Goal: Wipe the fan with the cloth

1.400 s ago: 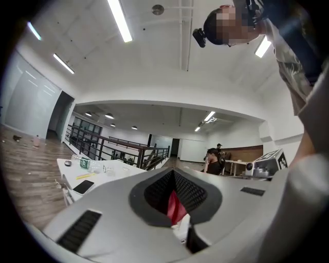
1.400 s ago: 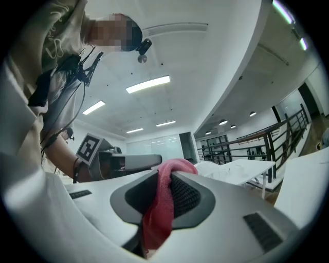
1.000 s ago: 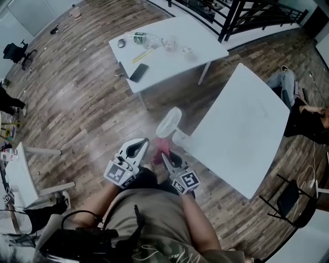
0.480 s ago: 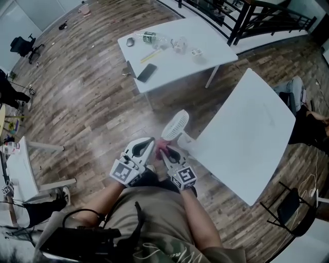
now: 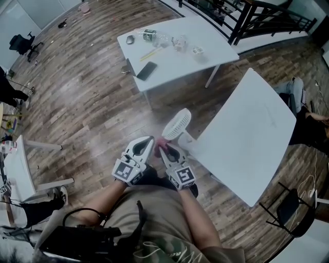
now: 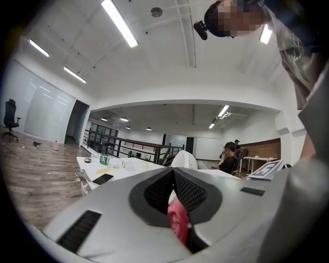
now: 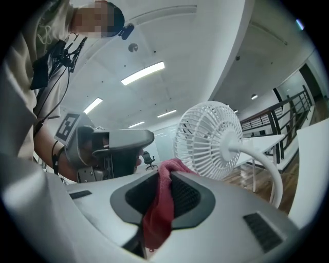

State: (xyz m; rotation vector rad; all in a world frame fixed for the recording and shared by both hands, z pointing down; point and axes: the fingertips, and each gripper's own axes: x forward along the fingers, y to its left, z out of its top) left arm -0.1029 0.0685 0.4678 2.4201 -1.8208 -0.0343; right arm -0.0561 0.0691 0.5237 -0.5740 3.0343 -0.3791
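Underneath everything runs a wooden floor (image 5: 87, 97), with a big bare white table (image 5: 247, 138) at the right and a second white table (image 5: 175, 61) farther off. A black railing (image 5: 247, 13) crosses behind them, and a seated person (image 5: 308, 120) is at the right edge beyond the bare table. An office chair (image 5: 23, 43) stands well apart at the far left.

The white fan (image 5: 176, 125) rises on a curved stalk at the near corner of the bare table. Its round grille is just ahead of both grippers, and nothing stands between.

The left gripper (image 5: 148, 141) and the right gripper (image 5: 165, 149) sit side by side, both pointing at the fan. The red cloth (image 5: 161, 144) bunches between their tips.

In the right gripper view the jaws are clamped on a thick fold of cloth (image 7: 159, 205), and the grille (image 7: 205, 141) looms right behind it. The left gripper's jaws are pressed together, with a pink strip of cloth (image 6: 179, 222) caught in their seam.

On the far table lie a phone (image 5: 146, 71) and a bottle (image 5: 149, 35).
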